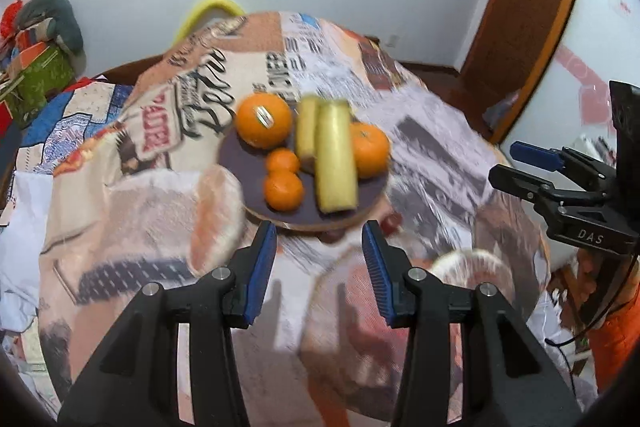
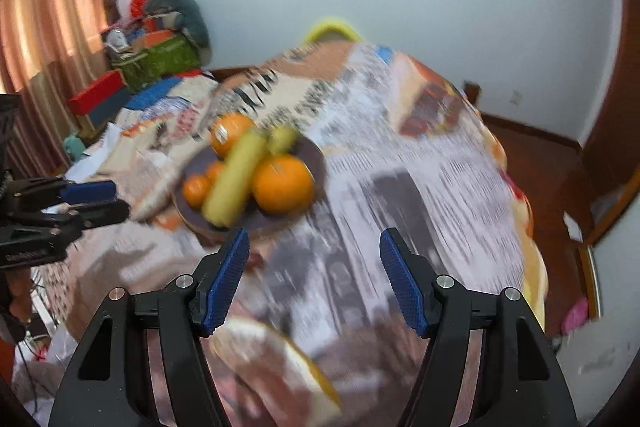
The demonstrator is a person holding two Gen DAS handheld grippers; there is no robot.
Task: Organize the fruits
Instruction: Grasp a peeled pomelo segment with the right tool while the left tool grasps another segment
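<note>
A dark round plate (image 1: 248, 167) (image 2: 316, 155) on the table holds a large orange with a sticker (image 1: 263, 121) (image 2: 230, 131), another orange (image 1: 370, 149) (image 2: 283, 183), two small mandarins (image 1: 283, 190) (image 2: 196, 190) and two yellow bananas (image 1: 335, 155) (image 2: 236, 175). My left gripper (image 1: 319, 239) is open and empty, hovering just in front of the plate's near rim. My right gripper (image 2: 314, 247) is open and empty, in front and to the right of the plate; it also shows in the left wrist view (image 1: 516, 163). The left gripper shows at the left edge of the right wrist view (image 2: 108, 201).
The round table wears a printed newspaper-pattern cloth (image 1: 420, 147) (image 2: 400, 167). A yellow chair back (image 1: 208, 9) (image 2: 332, 27) stands behind it. Boxes and bags (image 2: 156, 55) are piled at the far left. A wooden door (image 1: 528, 7) is at the right.
</note>
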